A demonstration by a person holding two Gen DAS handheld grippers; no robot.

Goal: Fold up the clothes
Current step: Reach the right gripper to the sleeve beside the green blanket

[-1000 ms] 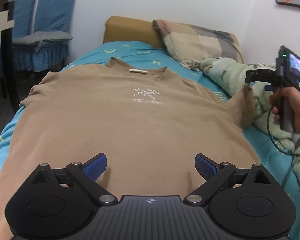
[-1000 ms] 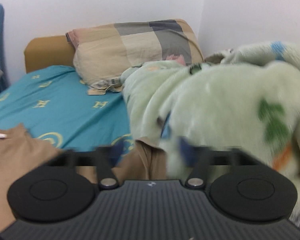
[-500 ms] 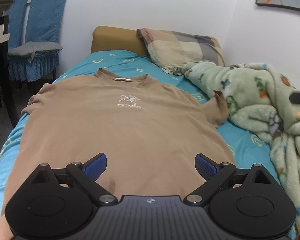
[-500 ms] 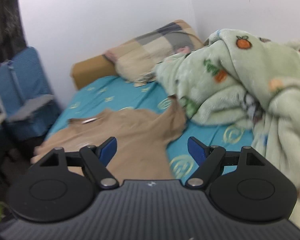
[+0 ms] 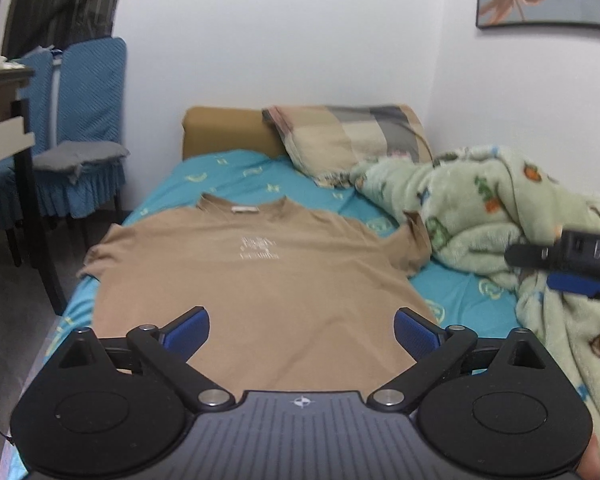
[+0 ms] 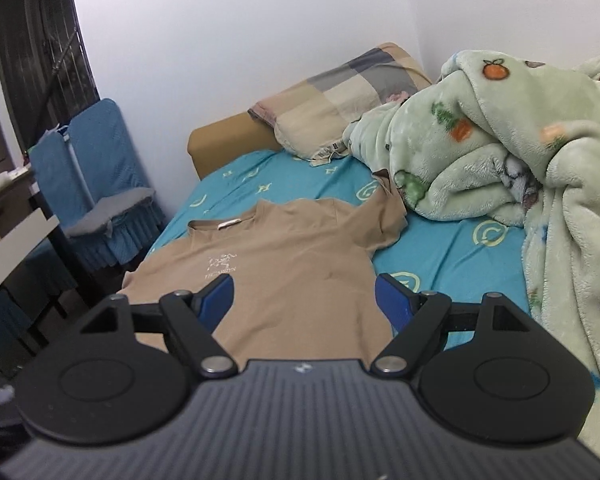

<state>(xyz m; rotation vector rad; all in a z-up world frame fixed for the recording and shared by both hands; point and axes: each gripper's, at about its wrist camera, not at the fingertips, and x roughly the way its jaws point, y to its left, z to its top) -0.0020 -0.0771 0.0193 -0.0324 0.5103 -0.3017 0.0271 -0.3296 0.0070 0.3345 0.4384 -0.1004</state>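
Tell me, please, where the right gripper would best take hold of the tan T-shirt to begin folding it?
Probably the right sleeve, approached from the blanket side. It curls up off the teal sheet against the blanket, so its raised edge offers a fold to pinch, whereas the tan T-shirt body lies flat. The right gripper is open and clear.

A tan t-shirt (image 5: 256, 276) lies flat on the blue sheet (image 5: 460, 300) at frame centre. The left gripper (image 5: 302, 334) spreads wide at bottom. A green blanket (image 5: 480, 208) and the right gripper (image 5: 572, 268) occupy the right edge.
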